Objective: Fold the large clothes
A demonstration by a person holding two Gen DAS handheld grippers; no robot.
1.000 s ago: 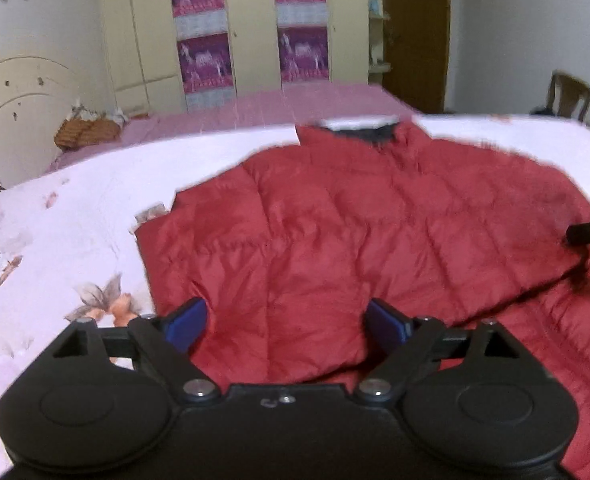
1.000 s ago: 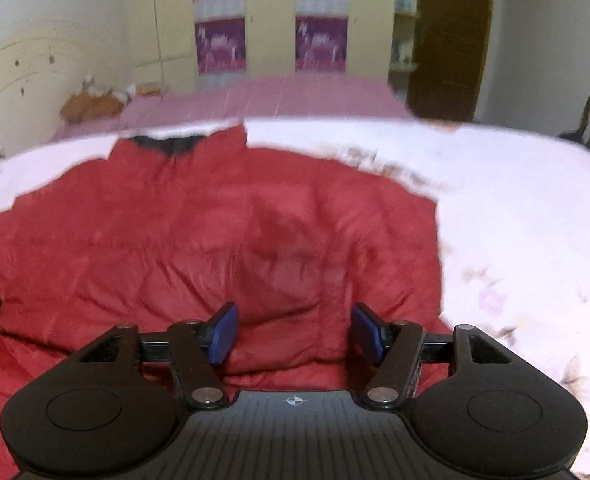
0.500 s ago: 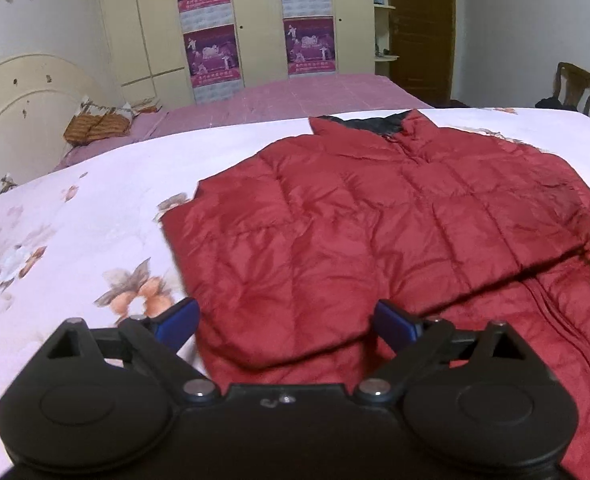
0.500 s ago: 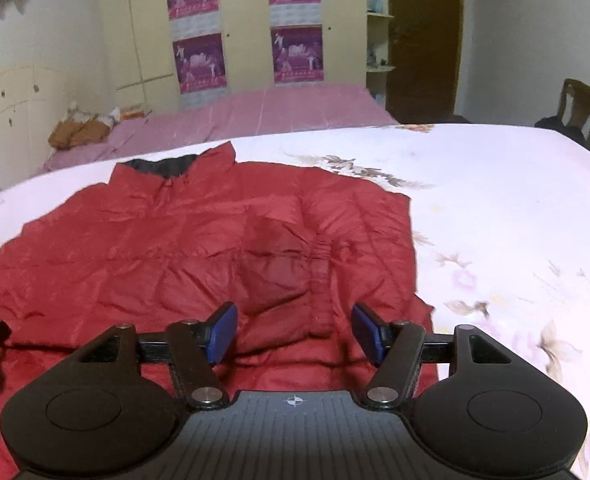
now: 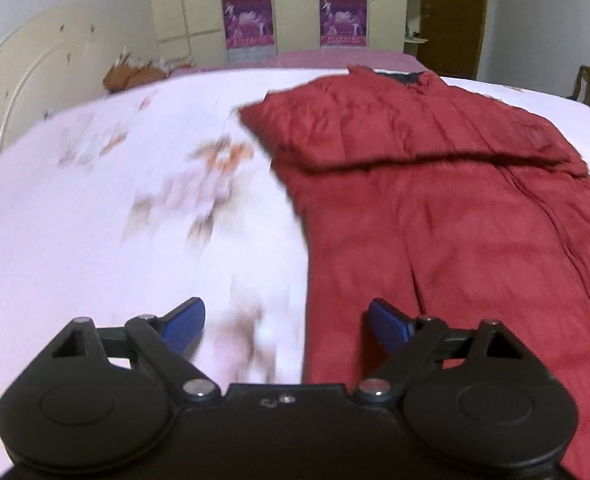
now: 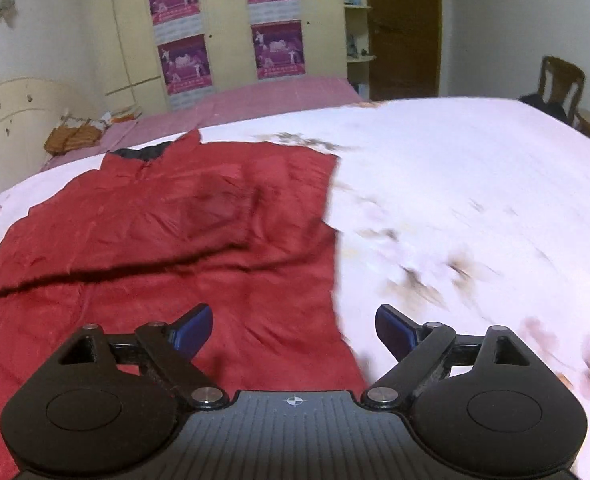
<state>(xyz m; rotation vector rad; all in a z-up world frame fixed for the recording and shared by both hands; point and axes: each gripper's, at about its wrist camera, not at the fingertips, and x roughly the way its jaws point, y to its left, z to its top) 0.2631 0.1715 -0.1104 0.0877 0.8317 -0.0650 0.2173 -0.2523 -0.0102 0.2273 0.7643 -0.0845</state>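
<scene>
A red puffer jacket (image 5: 435, 220) lies flat on the bed, dark collar at the far end, both sleeves folded across its chest. My left gripper (image 5: 285, 316) hovers over the jacket's left side edge near the hem. Its jaws are closing, and the edge runs between the blue pads (image 5: 185, 318) without being pinched. In the right wrist view the jacket (image 6: 175, 240) fills the left half. My right gripper (image 6: 293, 320) hangs over its right side edge, jaws opening. Nothing is gripped between its pads (image 6: 391, 322).
The bed sheet (image 5: 95, 220) is pale pink with floral prints and spreads wide on both sides of the jacket (image 6: 475, 180). A cream headboard (image 6: 11, 112) stands at the left, a wardrobe (image 6: 231, 20) with posters behind, a wooden chair (image 6: 561, 80) at the right.
Both grippers drew back toward the hem and apart, the left to the jacket's left edge, the right to its right edge. The right jaws spread wider.
</scene>
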